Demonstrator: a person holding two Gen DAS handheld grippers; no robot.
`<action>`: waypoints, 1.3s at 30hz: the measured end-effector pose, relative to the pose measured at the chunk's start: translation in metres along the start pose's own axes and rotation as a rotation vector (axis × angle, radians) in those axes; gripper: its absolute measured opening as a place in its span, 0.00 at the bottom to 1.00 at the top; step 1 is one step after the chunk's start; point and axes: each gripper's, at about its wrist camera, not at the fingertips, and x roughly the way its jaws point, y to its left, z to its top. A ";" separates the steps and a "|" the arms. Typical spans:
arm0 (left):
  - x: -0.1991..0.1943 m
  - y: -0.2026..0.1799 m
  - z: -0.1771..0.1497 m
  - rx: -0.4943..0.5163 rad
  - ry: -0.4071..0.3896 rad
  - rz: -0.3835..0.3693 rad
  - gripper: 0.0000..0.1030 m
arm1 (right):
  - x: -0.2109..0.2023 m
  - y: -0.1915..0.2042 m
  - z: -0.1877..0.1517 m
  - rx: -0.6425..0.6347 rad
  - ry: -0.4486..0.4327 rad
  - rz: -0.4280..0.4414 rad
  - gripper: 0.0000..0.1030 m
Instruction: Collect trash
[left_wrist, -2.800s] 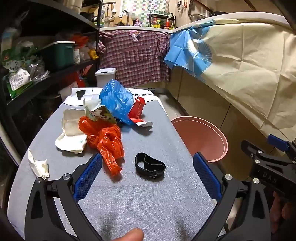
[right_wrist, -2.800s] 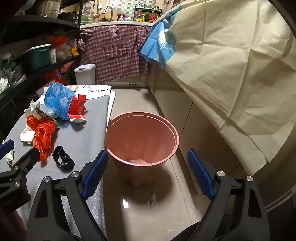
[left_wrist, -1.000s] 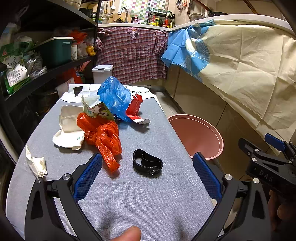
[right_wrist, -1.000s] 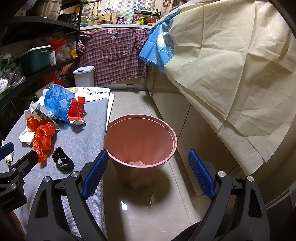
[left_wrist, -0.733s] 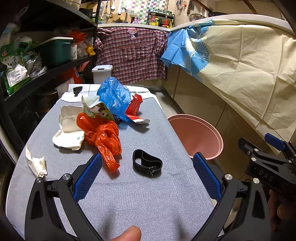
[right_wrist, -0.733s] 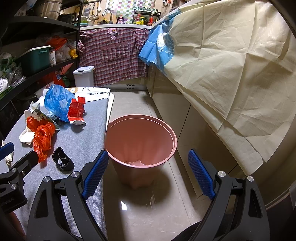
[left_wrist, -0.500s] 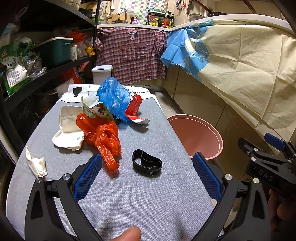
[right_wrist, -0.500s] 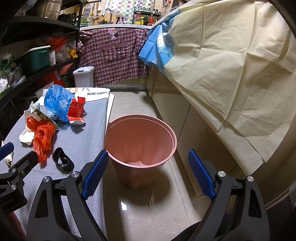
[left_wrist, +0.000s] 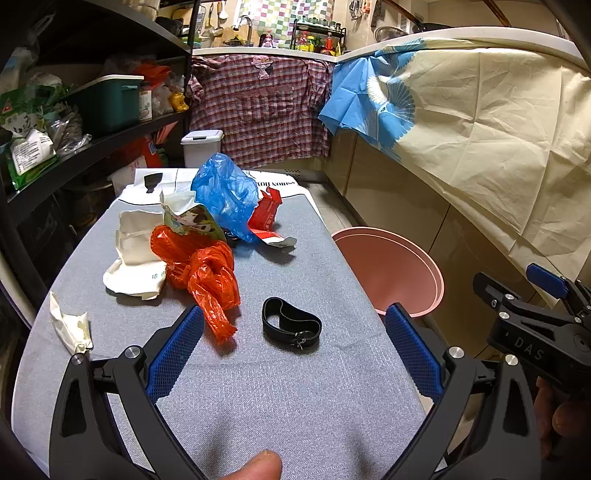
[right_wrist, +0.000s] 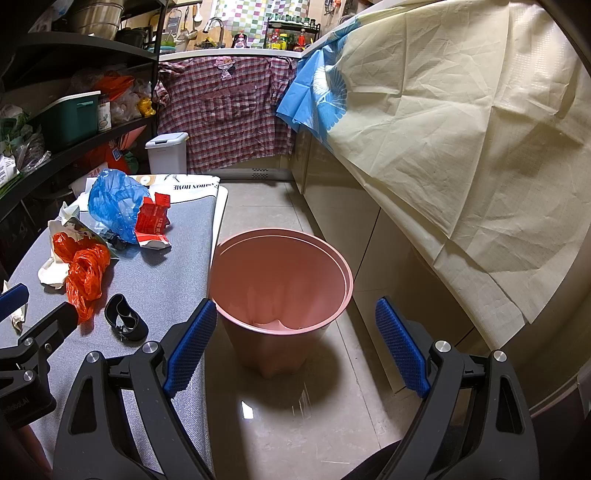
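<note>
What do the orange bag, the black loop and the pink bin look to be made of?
Orange bag: thin glossy plastic film, translucent, crumpled into knots with bright highlights.
Black loop: looks like matte rubber or elastic band, limp and folded, with a small metal-looking clip; material uncertain.
Pink bin: likely moulded rigid plastic, smooth with a soft sheen and a stepped rim.

Warm overhead light, sharp focus; floor (right_wrist: 280, 406) showing glare near, fisheye bending edges, left shelves (left_wrist: 74, 147) sitting dim.
</note>
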 end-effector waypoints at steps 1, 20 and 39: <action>0.000 0.000 0.000 0.000 0.001 0.001 0.92 | 0.000 0.000 0.000 0.000 0.000 0.000 0.84; -0.004 0.046 -0.009 -0.065 0.013 0.043 0.91 | 0.014 0.027 0.005 -0.028 0.022 0.161 0.83; 0.010 0.162 -0.021 -0.236 0.036 0.308 0.55 | 0.055 0.140 -0.005 -0.210 0.112 0.397 0.63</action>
